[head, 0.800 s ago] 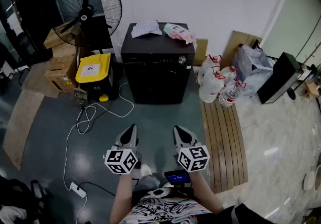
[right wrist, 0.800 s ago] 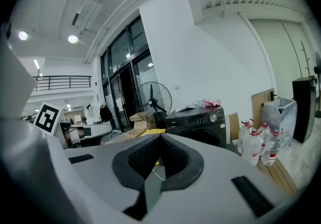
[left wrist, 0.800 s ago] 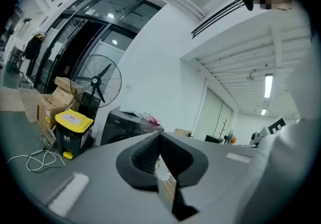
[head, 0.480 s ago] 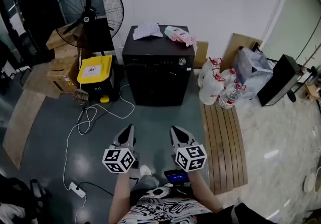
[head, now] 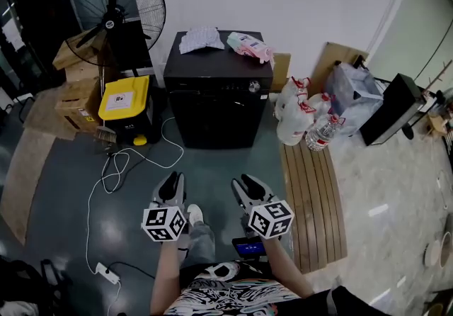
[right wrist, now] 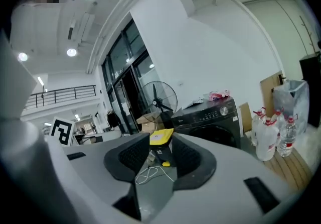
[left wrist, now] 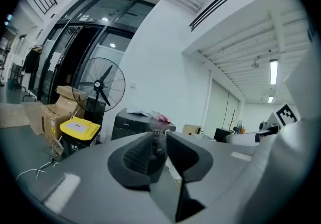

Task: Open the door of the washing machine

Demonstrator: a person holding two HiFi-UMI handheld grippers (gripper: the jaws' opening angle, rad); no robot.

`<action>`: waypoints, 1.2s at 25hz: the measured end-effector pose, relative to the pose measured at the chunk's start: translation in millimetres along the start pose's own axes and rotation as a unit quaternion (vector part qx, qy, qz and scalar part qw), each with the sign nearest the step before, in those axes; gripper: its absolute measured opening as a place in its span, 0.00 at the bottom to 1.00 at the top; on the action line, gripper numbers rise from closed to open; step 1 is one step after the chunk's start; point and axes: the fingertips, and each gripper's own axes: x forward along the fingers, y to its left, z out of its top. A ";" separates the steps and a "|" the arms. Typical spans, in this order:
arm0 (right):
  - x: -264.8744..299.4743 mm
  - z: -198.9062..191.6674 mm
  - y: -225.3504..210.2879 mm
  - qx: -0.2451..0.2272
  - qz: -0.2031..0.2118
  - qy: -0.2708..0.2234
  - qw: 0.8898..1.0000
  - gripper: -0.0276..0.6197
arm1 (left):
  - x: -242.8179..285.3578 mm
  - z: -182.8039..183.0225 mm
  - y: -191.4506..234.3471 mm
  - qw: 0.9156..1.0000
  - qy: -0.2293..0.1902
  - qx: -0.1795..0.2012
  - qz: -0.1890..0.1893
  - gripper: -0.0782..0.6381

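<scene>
Left tongs (head: 171, 183) narrow, right tongs (head: 243, 185) wider, both empty; washing machine (head: 216, 98) well ahead, door closed.

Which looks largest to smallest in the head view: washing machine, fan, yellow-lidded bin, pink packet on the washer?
1. washing machine
2. fan, not far behind
3. yellow-lidded bin
4. pink packet, clearly smallest

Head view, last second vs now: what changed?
The person has stepped toward the washing machine: a shoe has come forward between the grippers, and the whole scene has slid slightly left in the head view. The left gripper and right gripper stay held out ahead, jaws apart and empty; nothing was taken or released. The door remains shut, well beyond both grippers.
</scene>
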 end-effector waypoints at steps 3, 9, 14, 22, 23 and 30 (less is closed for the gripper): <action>47.6 -0.9 -20.1 -0.022 -0.018 0.018 0.999 0.31 | 46.4 -4.1 31.3 1.000 0.007 0.013 -0.004 0.33; 179.3 7.2 -71.0 -0.025 -0.054 0.053 0.997 0.34 | 170.2 -13.4 113.7 0.997 0.061 0.030 -0.026 0.36; 281.3 15.1 -108.6 -0.029 -0.078 0.077 0.994 0.33 | 261.6 -24.0 177.5 0.990 0.111 0.075 -0.041 0.36; 369.8 -7.7 -155.8 -0.039 -0.102 0.118 0.987 0.33 | 358.1 -73.3 239.1 0.980 0.164 0.087 -0.072 0.37; 373.2 -12.5 -160.7 -0.036 -0.105 0.121 0.986 0.33 | 365.5 -82.1 241.5 0.979 0.169 0.086 -0.076 0.37; 392.1 -46.1 -176.6 -0.019 -0.111 0.133 0.985 0.32 | 397.3 -144.4 257.1 0.971 0.203 0.081 -0.095 0.37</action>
